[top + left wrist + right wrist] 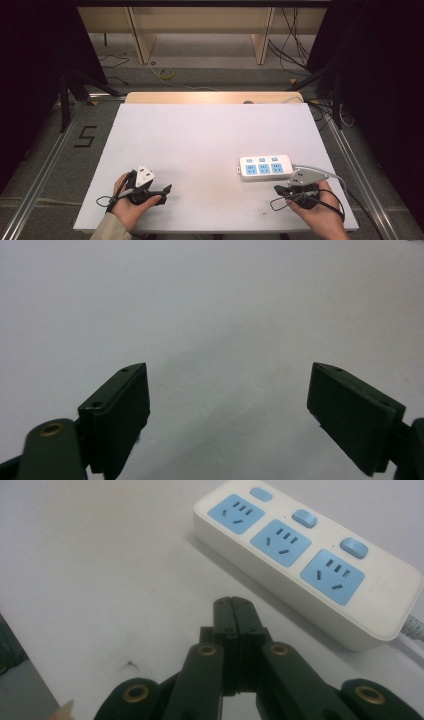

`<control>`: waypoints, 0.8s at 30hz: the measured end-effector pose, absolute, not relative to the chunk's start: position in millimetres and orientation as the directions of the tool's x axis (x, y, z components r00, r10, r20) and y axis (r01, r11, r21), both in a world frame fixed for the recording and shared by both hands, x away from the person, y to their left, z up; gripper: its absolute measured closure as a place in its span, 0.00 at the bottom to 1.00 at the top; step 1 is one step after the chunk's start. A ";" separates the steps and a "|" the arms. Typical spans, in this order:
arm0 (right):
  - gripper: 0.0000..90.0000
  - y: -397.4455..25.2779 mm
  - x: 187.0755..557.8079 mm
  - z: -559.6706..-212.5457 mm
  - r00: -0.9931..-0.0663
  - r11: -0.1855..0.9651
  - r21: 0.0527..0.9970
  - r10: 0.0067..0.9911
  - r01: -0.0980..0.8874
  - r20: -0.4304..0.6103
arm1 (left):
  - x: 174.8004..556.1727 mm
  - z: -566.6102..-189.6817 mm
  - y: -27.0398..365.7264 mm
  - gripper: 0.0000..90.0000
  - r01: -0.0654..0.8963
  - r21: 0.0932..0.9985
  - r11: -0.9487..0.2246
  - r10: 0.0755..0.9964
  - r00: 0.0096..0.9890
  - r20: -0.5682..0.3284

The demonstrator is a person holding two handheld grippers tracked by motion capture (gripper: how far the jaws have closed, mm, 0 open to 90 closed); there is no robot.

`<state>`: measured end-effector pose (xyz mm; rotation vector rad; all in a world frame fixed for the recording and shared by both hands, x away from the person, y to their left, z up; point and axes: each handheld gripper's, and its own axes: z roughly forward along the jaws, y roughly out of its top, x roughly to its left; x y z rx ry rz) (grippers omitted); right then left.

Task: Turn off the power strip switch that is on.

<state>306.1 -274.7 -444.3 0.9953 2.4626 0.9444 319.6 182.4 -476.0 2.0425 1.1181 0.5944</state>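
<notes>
table in the high view carries a white power strip near its right front, cord running off right. left gripper rests at the left front, right gripper just in front of the strip.

left gripper view: jaws spread wide over bare table, nothing between.

right gripper view: jaws pressed together, empty, tips close to the strip without touching; three blue sockets and three blue switches face up.

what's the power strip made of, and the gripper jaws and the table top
Power strip: looks like glossy white moulded plastic with matte light-blue socket faces and switches; rounded edges, soft sheen. Right gripper jaws: dark matte, probably plastic or coated metal, with brass-coloured rivets at the joints. Table: a flat, matte white board, likely laminate or painted; faint scuffs show.
</notes>
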 end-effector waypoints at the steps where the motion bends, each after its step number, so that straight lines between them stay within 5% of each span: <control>1: 1.00 -274.0 306.5 -443.4 -0.709 0.543 0.680 0.704 0.492 -0.048 | 319.8 -476.3 182.4 0.19 0.521 0.772 -0.365 0.854 0.518 0.055; 24: 1.00 -268.0 312.9 -438.3 -0.705 0.553 0.653 0.708 0.518 -0.041 | 319.6 -476.5 181.5 0.19 0.519 0.768 -0.376 0.852 0.519 0.068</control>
